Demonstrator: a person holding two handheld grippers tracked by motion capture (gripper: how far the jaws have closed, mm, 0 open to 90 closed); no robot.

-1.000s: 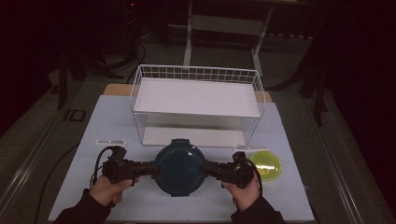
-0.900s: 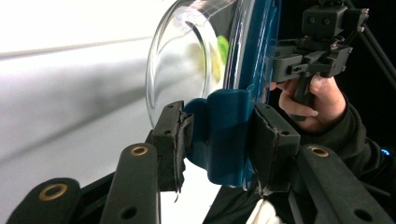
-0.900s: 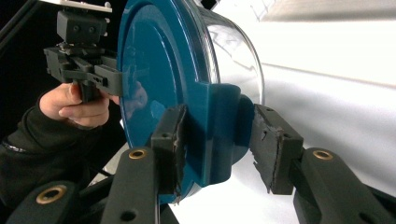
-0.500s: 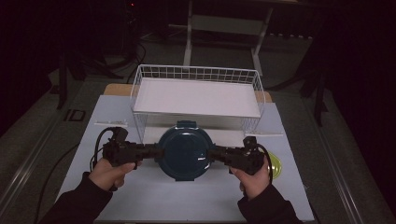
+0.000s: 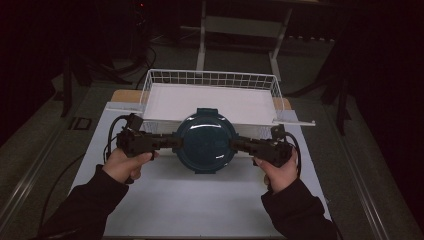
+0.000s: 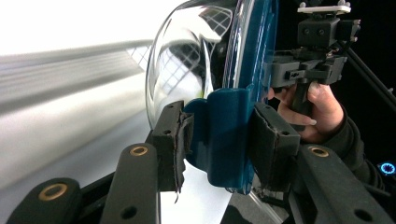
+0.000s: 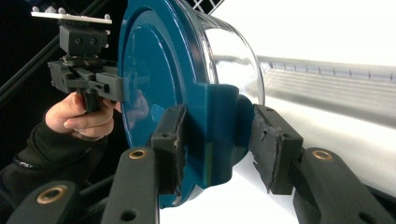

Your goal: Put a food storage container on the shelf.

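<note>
From the high view, the left gripper (image 5: 175, 142) and right gripper (image 5: 234, 144) clamp opposite side tabs of a round glass container with a blue lid (image 5: 205, 141), held level between them above the white table (image 5: 200, 200), just in front of the wire basket (image 5: 210, 80). The left gripper view shows its pads pressing a lid tab (image 6: 224, 135), the glass bowl (image 6: 177, 70) beneath. In the right gripper view the near pad presses the other tab (image 7: 219, 135) while the far pad stands slightly off.

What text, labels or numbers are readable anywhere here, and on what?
None readable.
Blue-lidded glass container: plain lid, no print.
Left gripper and right gripper: no markings legible.
White wire basket: no label.
Small dark plate on the floor left of the table: too small to read.
</note>
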